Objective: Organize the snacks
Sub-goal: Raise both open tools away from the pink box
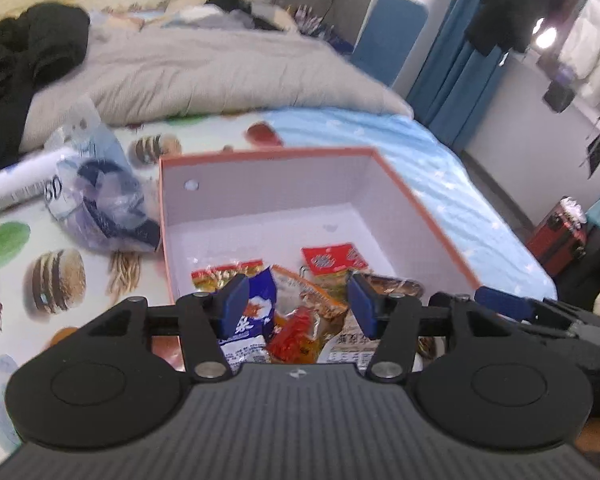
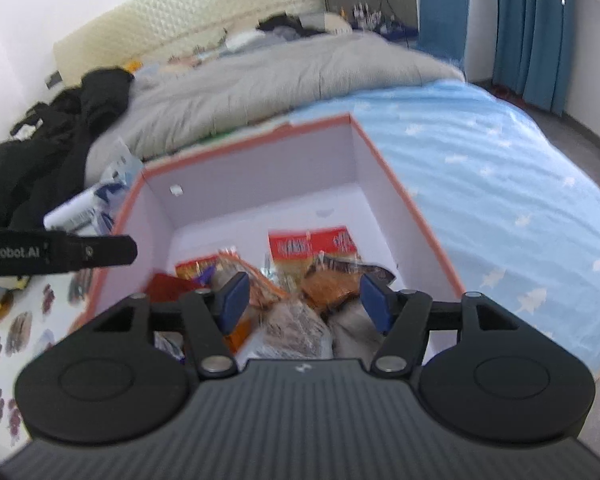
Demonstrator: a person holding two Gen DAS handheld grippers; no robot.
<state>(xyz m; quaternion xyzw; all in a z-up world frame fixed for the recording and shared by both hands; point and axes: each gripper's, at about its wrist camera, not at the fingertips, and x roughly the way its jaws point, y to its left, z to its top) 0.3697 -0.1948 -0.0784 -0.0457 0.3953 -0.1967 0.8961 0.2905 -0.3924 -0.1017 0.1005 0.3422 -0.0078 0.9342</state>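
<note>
An open box with an orange rim [image 1: 428, 216] [image 2: 420, 216] and pale inside sits on the bed. Several snack packets lie in its near half: a red packet [image 1: 332, 258] [image 2: 312, 246], a blue-and-white packet [image 1: 256, 312], orange and brown packets [image 2: 332, 284]. My left gripper [image 1: 298, 306] is open and empty, above the near packets. My right gripper [image 2: 304, 304] is open and empty, above the same pile. The left gripper's body [image 2: 60, 254] shows at the left of the right wrist view, and part of the right gripper [image 1: 540, 312] at the right of the left wrist view.
A clear plastic bag [image 1: 100, 200] and a white tube [image 1: 16, 184] lie left of the box on a food-print sheet [image 1: 28, 280]. A grey duvet [image 1: 220, 72] and black clothes [image 1: 24, 64] lie behind. Blue bedsheet [image 2: 500, 184] lies right; the bed edge drops to the floor.
</note>
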